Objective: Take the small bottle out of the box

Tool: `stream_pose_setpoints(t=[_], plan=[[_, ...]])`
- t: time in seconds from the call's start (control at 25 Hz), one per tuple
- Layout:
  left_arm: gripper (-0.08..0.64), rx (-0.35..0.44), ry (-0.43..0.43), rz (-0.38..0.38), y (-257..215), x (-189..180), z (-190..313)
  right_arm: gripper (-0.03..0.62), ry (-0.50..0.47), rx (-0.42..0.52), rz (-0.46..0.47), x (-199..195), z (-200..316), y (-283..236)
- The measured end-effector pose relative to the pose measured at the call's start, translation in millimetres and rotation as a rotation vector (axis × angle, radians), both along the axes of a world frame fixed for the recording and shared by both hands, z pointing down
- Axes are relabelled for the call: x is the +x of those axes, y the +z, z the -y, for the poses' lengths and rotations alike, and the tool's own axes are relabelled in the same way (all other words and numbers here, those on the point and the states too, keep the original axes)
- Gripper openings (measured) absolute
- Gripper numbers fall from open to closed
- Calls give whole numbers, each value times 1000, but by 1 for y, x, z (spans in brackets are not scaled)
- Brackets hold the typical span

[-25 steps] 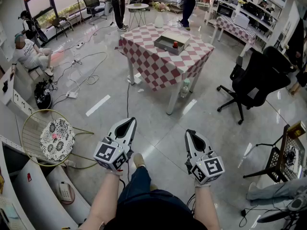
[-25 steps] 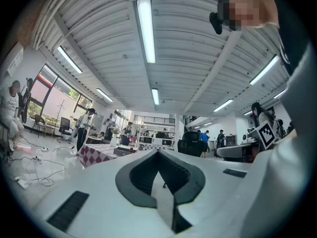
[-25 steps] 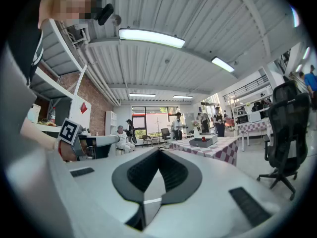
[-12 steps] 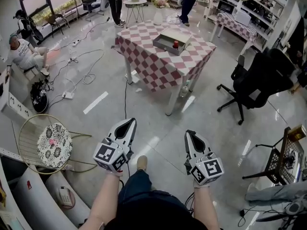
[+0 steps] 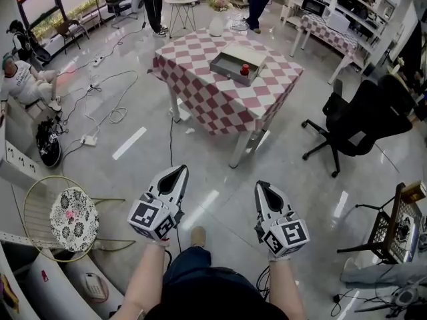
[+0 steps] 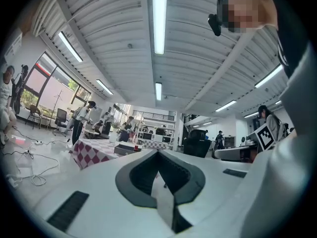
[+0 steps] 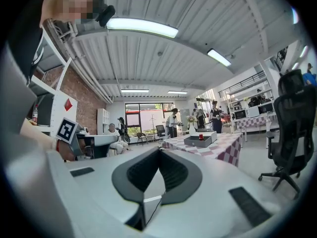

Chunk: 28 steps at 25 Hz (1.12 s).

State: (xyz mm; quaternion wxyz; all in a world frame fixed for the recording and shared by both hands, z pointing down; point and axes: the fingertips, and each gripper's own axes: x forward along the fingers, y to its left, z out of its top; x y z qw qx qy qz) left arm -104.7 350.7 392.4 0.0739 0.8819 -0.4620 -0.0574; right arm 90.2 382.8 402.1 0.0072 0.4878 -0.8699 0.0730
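A grey open box (image 5: 235,61) lies on a table with a red-and-white checkered cloth (image 5: 213,89), far ahead across the floor. A small bottle with a red cap (image 5: 245,69) stands in the box. Both grippers are held low in front of the person, well short of the table, pointing toward it. My left gripper (image 5: 180,171) is shut and empty; in its own view the left gripper (image 6: 158,151) faces the box (image 6: 127,149). My right gripper (image 5: 260,185) is also shut and empty. The right gripper (image 7: 159,148) points at the box (image 7: 199,141) and bottle (image 7: 201,137).
A black office chair (image 5: 353,122) stands right of the table. A round wire stool with a patterned cushion (image 5: 67,212) is at the left. Cables (image 5: 100,105) trail over the floor. A white vase (image 5: 217,25) is on the table's far side. People stand beyond it.
The table and box have come closer and shifted down in the head view. Both grippers travelled forward together and stayed shut.
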Motion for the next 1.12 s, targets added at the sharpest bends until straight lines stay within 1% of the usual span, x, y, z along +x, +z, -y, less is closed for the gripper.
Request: stream_pose_setpoints(t=[0.32,0.6,0.92,1.12], plan=[[14,-16,42,7,1,-12,69,6,32,-16,32,-14,64,2],[14,1,84,12,-2,-19,120,6,66,-13,50,-21,109,5],[14,-20,83,-5,14,-43,143,6,75,-29,67,-37,134,12],[14,-18,93,-16,14,-46,147,6,67,-33,59,-46,139,12]])
